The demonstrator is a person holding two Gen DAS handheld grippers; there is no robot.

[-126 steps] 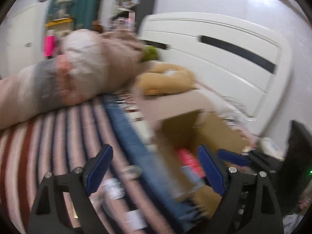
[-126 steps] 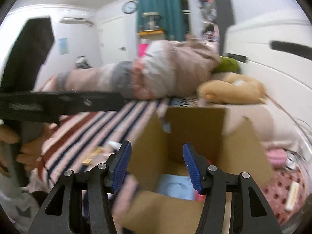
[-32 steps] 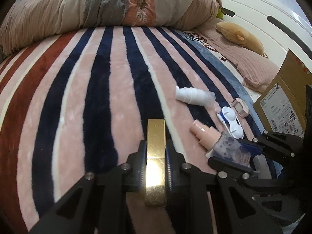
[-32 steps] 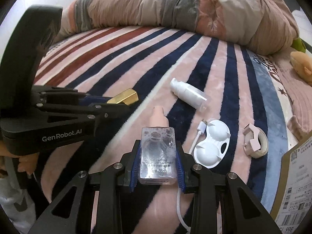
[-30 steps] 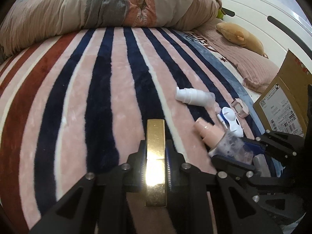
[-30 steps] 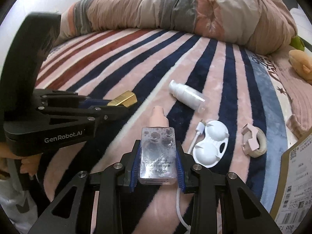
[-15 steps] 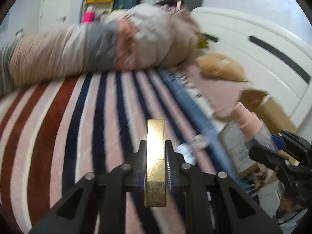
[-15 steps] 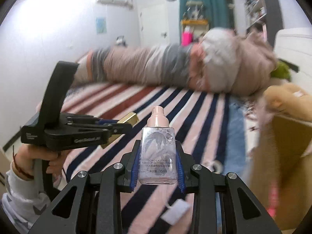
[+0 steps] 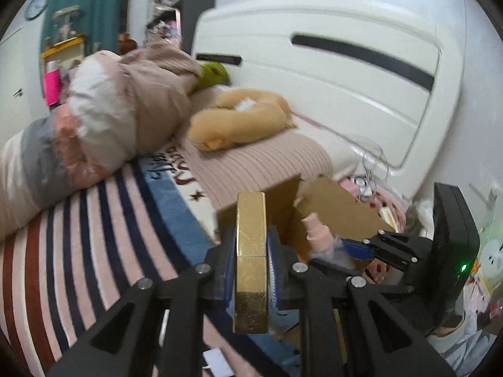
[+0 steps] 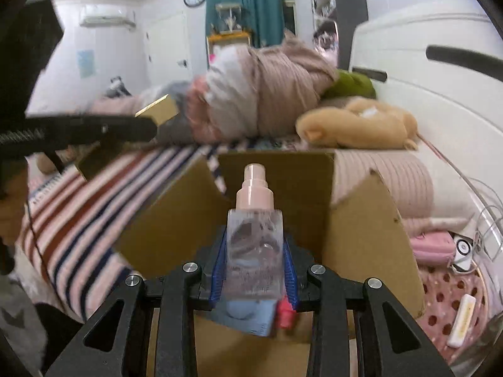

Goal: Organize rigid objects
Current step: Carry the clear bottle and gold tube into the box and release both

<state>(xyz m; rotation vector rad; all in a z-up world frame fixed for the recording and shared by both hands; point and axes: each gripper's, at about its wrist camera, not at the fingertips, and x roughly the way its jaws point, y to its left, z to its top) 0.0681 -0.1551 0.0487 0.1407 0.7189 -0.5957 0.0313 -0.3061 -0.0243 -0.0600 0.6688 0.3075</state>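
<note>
My left gripper (image 9: 251,267) is shut on a long gold box (image 9: 251,251), held in the air over the near edge of an open cardboard box (image 9: 339,201). My right gripper (image 10: 255,264) is shut on a clear spray bottle with a pink cap (image 10: 255,220), held above the same cardboard box (image 10: 361,220). Inside the box lie a light blue item (image 10: 248,314) and a small red one (image 10: 284,315). In the right wrist view the left gripper (image 10: 151,125) and its gold box (image 10: 160,110) show at the left; in the left wrist view the right gripper (image 9: 349,248) holds the bottle (image 9: 317,232).
The box stands on a bed with a striped blanket (image 9: 78,251), beside a ribbed pink pillow (image 9: 257,163) and a tan plush toy (image 9: 239,122). A rolled duvet (image 9: 94,119) lies behind. A white headboard (image 9: 345,62) rises at right. A dotted pink cloth with small items (image 10: 446,298) lies right of the box.
Both grippers lifted off the blanket with the gold box and spray bottle and swung right, over the open cardboard box. The items left on the blanket are out of view.
</note>
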